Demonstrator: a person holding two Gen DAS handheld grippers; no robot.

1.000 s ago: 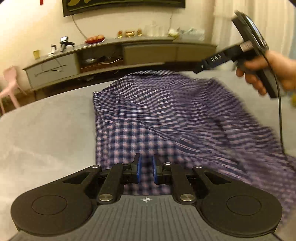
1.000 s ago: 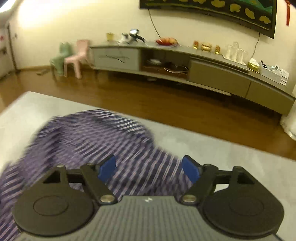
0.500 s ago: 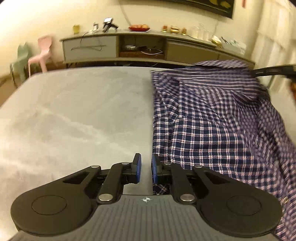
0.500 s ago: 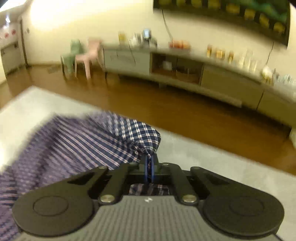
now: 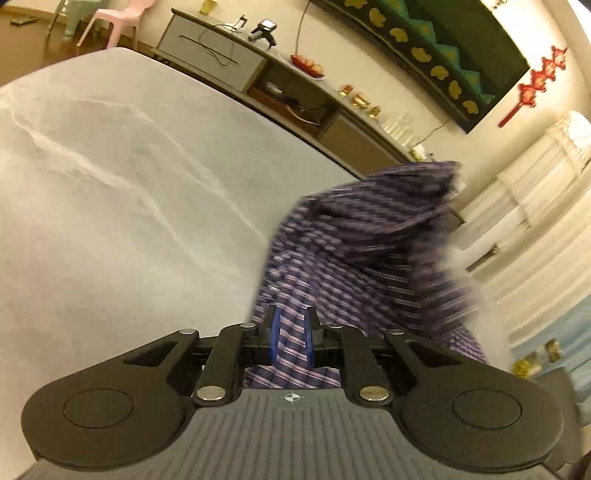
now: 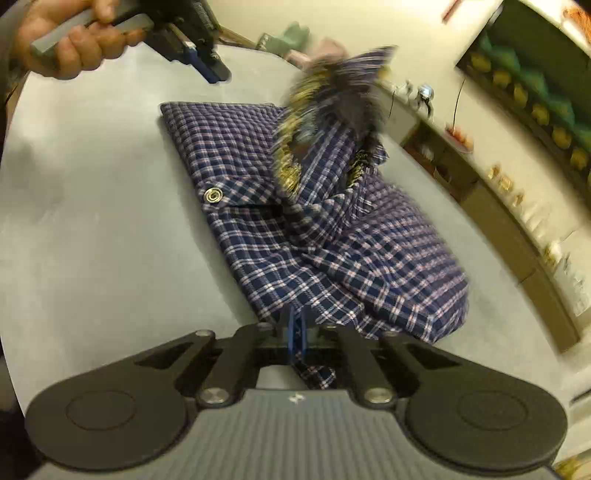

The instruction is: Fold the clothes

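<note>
**Plaid shirt gripped at its near edge by the right tongs**

On the pale grey table top [image 6: 92, 229], a navy-and-white checked cotton shirt [image 6: 332, 240] is spread in a loosely folded heap, with a round metal snap button [image 6: 213, 195] showing near its left edge. At the near edge of the cloth, the black right gripper [image 6: 295, 328] is seen with its blue pads pressed together on a fold of the shirt, and a scrap of fabric hangs out behind the pads. A blurred part of the same shirt is raised above the far end of the heap.

At the far left of the right wrist view, the black left gripper [image 6: 210, 72] is held in a bare hand [image 6: 70, 44] above the table, clear of the cloth. Seen from its own camera, the left gripper [image 5: 291, 339] has its blue pads standing a little apart with nothing clamped; the checked shirt [image 5: 369, 251] is seen through the gap and beyond it, blurred.

Along the far wall a long grey low cabinet [image 5: 221, 62] is visible, and a pink plastic chair [image 5: 118, 14] stands at its left.
</note>
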